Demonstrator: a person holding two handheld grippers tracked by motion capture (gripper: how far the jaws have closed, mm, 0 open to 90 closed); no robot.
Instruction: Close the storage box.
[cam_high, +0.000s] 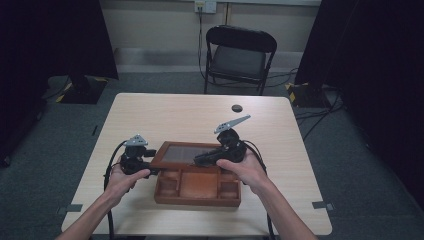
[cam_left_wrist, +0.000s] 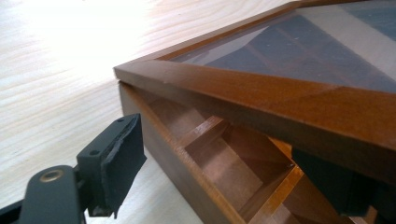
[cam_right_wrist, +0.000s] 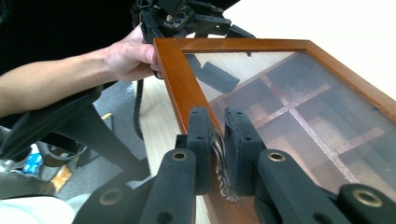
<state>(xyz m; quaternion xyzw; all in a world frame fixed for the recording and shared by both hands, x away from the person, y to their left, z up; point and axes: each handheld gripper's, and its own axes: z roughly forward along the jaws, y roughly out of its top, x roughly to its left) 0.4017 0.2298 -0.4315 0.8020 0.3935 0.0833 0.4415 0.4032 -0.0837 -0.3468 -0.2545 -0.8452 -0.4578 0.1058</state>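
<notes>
A brown wooden box (cam_high: 197, 199) with inner compartments sits at the near middle of the table. Its glass-paned lid (cam_high: 182, 152) is tilted up a little at the front. My right gripper (cam_high: 200, 160) reaches in from the right and is shut on the brass clasp (cam_right_wrist: 223, 179) at the lid's front edge (cam_right_wrist: 175, 74). My left gripper (cam_high: 151, 171) is at the box's left corner. In the left gripper view its jaws (cam_left_wrist: 226, 168) straddle the box's side wall (cam_left_wrist: 163, 154), one outside and one inside under the lid (cam_left_wrist: 280, 93). The outer pad (cam_left_wrist: 123, 163) stands slightly off the wood.
A small black round object (cam_high: 236, 107) lies at the far side of the light wooden table (cam_high: 165, 112). A black folding chair (cam_high: 240, 55) stands beyond it. Dark curtains hang at both sides and cables run across the floor.
</notes>
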